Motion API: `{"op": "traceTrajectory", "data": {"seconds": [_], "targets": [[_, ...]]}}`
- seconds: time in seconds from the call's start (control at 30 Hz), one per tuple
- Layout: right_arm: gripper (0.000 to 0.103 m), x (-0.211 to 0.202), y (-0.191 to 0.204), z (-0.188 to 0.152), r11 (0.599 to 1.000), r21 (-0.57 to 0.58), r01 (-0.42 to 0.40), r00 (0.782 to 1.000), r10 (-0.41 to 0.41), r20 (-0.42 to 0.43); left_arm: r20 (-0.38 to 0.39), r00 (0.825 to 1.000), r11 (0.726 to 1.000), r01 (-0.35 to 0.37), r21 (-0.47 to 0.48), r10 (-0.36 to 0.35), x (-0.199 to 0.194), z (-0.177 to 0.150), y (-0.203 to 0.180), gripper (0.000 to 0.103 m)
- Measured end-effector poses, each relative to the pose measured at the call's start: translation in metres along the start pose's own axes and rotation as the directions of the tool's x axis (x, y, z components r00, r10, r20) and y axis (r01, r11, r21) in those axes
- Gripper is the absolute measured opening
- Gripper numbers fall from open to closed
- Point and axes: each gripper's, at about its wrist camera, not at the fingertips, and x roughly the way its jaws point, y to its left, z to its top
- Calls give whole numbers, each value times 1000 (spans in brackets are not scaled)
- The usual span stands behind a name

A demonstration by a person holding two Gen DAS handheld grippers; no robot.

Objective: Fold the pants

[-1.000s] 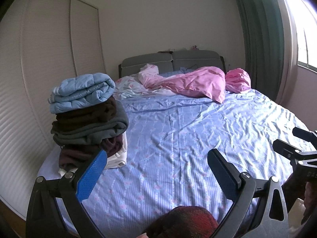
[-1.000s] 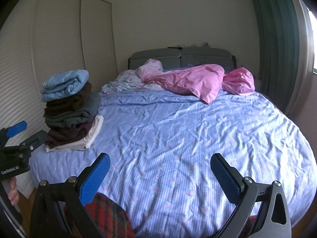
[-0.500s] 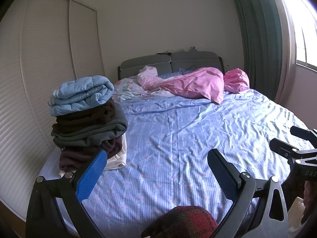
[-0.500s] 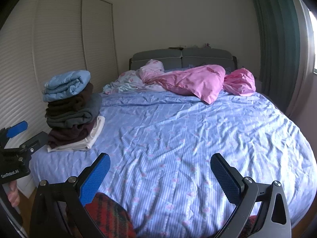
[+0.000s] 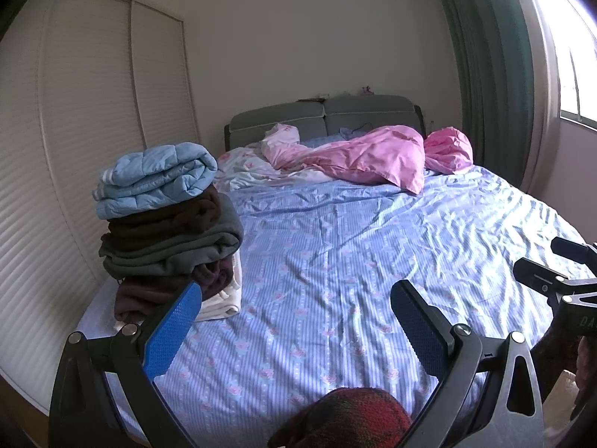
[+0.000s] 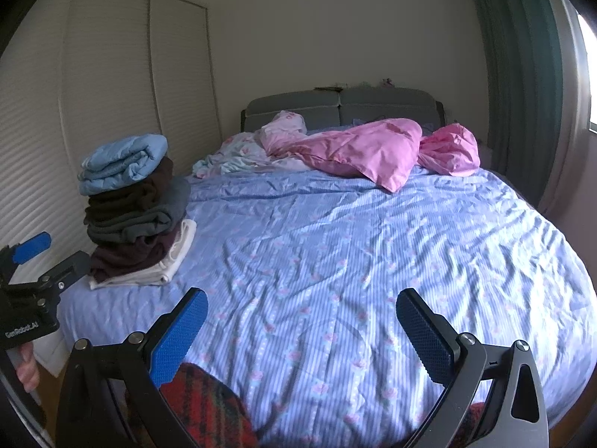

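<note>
A red and dark plaid garment [image 5: 347,420] bunches at the bottom edge of the left wrist view, below my open left gripper [image 5: 294,317]. It also shows in the right wrist view [image 6: 209,407], under the left finger of my open right gripper [image 6: 302,321]. Both grippers hover at the foot of the bed [image 5: 335,261] and hold nothing. A stack of folded clothes [image 5: 164,224], light blue on top, then brown, grey and white, stands at the bed's left edge. It also shows in the right wrist view [image 6: 130,205].
A crumpled pink duvet [image 5: 373,156] and pillows lie by the grey headboard [image 5: 324,115]. A slatted wardrobe [image 5: 74,130] runs along the left. A green curtain [image 5: 485,74] and a window are at the right.
Both cameras have drifted slightly, so the bed and stack sit a little lower in view. Both grippers stay open and empty.
</note>
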Motion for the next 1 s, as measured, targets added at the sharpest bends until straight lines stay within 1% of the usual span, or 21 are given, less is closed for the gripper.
{"op": "traceTrajectory", "data": {"seconds": [0.9,1.0], "targets": [[102,2,3,-1,1000,7,1,1000,-1,-6,-3,1000,1000,1,4,-1,5,-1,1,103],[102,1,7,-5,1000,7,0,1000,0,-11,-7,1000,1000,2,0,-2,6,-2,2,103]]}}
